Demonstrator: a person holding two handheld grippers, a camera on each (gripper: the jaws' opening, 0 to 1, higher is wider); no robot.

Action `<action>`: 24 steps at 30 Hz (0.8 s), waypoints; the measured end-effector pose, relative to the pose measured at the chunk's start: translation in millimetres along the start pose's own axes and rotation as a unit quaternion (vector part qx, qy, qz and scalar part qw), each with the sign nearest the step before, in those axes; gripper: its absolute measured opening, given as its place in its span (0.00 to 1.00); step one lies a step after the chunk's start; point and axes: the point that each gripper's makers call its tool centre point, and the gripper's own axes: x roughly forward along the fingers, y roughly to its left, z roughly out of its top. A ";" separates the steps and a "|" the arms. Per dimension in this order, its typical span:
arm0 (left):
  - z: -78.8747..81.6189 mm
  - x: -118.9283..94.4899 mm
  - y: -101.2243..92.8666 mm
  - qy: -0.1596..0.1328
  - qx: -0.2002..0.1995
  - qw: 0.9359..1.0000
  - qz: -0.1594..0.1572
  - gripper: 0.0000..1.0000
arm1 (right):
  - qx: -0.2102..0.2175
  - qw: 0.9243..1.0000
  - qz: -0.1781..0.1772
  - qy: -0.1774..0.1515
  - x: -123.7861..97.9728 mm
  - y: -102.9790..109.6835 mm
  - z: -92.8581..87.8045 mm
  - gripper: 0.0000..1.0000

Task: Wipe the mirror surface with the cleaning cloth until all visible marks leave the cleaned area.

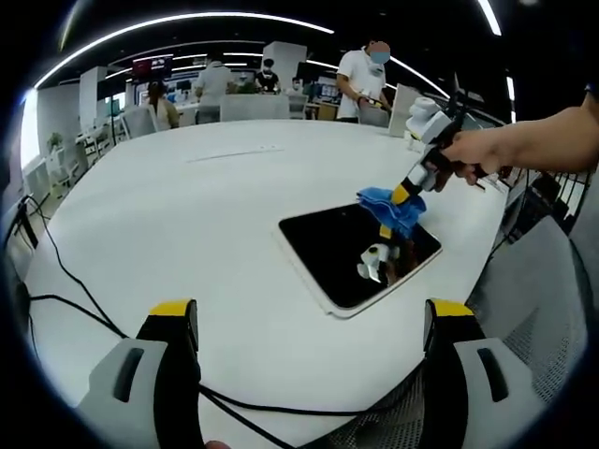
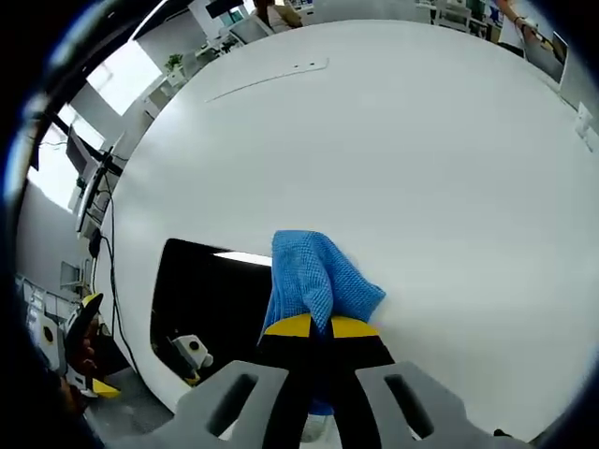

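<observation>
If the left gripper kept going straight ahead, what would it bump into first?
Probably the mirror lying on the white table, though depth is hard to judge. The open left gripper points over bare tabletop toward it.

Your two views are bright and evenly lit from overhead strip lights (image 1: 187, 19), which curve into arcs along the upper edge of the left gripper view. The white tabletop (image 1: 187, 234) reflects that light softly, with a pale sheen but no harsh glare, and shadows on it are faint. The dark mirror (image 2: 206, 299) carries one thin bright streak of reflected light. Straight lines bow strongly toward the edges. The distant background looks soft.
</observation>
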 end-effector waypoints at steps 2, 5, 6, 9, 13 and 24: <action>0.3 0.0 0.2 -0.001 0.002 1.000 0.001 0.99 | 0.003 1.000 -0.001 -0.001 0.4 -0.6 1.5 0.00; 0.1 -0.1 0.7 0.001 0.012 1.000 0.004 0.99 | 0.005 1.000 -0.003 -0.004 1.2 -0.6 3.5 0.00; 0.3 -0.2 1.1 0.001 0.011 1.000 0.004 0.99 | 0.004 1.000 -0.004 -0.005 0.5 0.0 3.4 0.00; 1.0 -1.2 4.2 -0.003 0.011 1.000 0.010 0.99 | 0.001 1.000 -0.006 -0.004 3.0 -1.2 6.5 0.00; -3.0 0.7 1.1 0.004 0.010 1.000 0.000 0.99 | -0.002 1.000 -0.008 -0.004 6.1 -1.9 11.6 0.00; -0.1 -0.1 3.5 -0.004 0.019 1.000 0.009 0.99 | 0.000 1.000 -0.010 -0.002 5.8 -1.7 14.8 0.00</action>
